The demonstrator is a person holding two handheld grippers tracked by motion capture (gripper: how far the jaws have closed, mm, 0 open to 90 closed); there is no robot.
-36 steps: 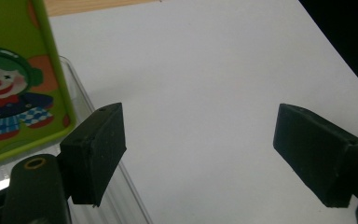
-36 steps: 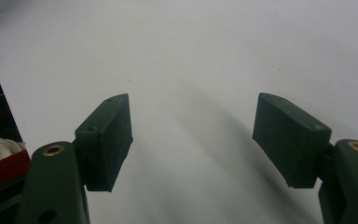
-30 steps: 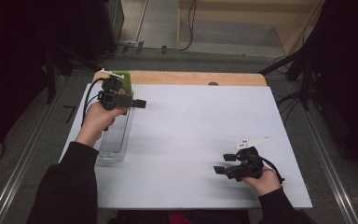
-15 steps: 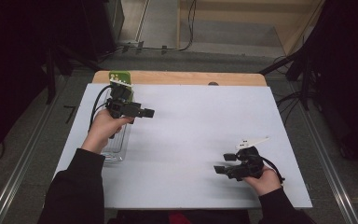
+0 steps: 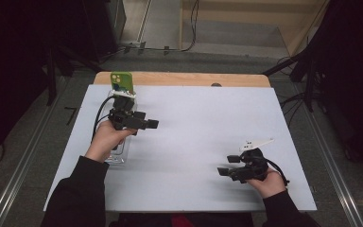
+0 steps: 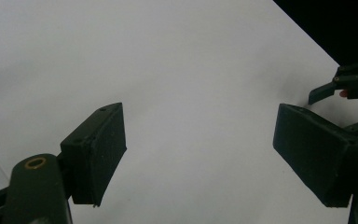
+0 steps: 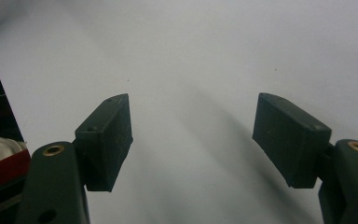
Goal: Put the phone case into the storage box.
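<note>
Clear plastic container (image 5: 118, 150) lies on the white table (image 5: 198, 123) at its left side, long and narrow, running from near to far, partly under the person's left hand (image 5: 106, 141). Left gripper (image 5: 152, 124) hangs above that container's far half, pointing right across the table; its jaws stand apart with nothing between them, and in the left gripper view (image 6: 200, 149) only bare white surface lies between the two black pads. At the right edge of that view the other gripper shows farther off, with a bit of the hand that holds it.

Right gripper (image 5: 223, 172) sits low at the near right of the table, held in the right hand (image 5: 268, 182) and pointing left. Its jaws are likewise apart and empty; the right gripper view (image 7: 193, 135) has plain white table between the pads.

Just beyond the container's far end, a green phone (image 5: 121, 81) stands upright at the far left of the table. The two grippers are well apart, with open white surface between them. A strip of bare wood (image 5: 184, 78) shows along the table's far edge.
</note>
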